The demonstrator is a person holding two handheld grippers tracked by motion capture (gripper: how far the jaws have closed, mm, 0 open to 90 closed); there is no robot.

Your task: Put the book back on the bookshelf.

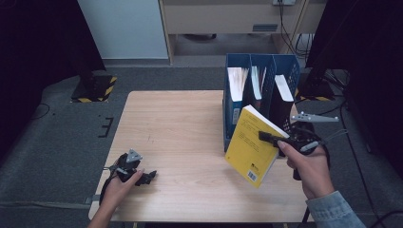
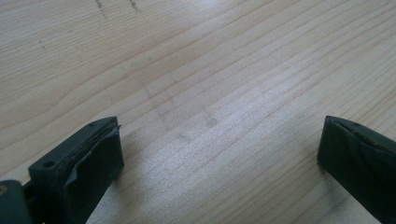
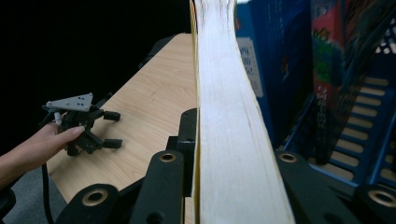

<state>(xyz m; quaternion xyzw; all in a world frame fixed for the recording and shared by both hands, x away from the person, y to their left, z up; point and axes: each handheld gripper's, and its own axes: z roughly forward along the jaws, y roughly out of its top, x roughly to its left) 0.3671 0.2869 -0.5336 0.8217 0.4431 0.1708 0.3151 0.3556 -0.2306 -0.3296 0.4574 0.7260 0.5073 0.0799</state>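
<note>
Right gripper (image 1: pixel 266 137): jaws closed on a thick yellow-covered paperback book (image 1: pixel 251 147), one jaw on each cover, clamped at the page edge. In the right gripper view the cream page block (image 3: pixel 233 140) rises straight up between the two black jaws. The book is held clear of the table, tilted, with its lower corner nearest the person; a barcode shows near that corner. It hangs just in front of the blue plastic three-compartment file rack (image 1: pixel 260 66), close to the rack's front edge and over the right part of the table.

Left gripper (image 1: pixel 148 176): jaws spread wide, holding nothing. The left gripper view shows both black padded jaws apart with bare wood grain between them. The gripper rests low at the near left corner of the table, in the person's left hand (image 1: pixel 121 185), well apart from the book.

Surroundings: light wooden rectangular table (image 1: pixel 180 123), faint pencil marks on its surface. The rack stands at the far right edge of the table; its compartments hold upright books and papers. Grey carpet floor (image 1: pixel 57 142) surrounds the table. A denim sleeve (image 1: pixel 332 211) covers the right forearm.
</note>
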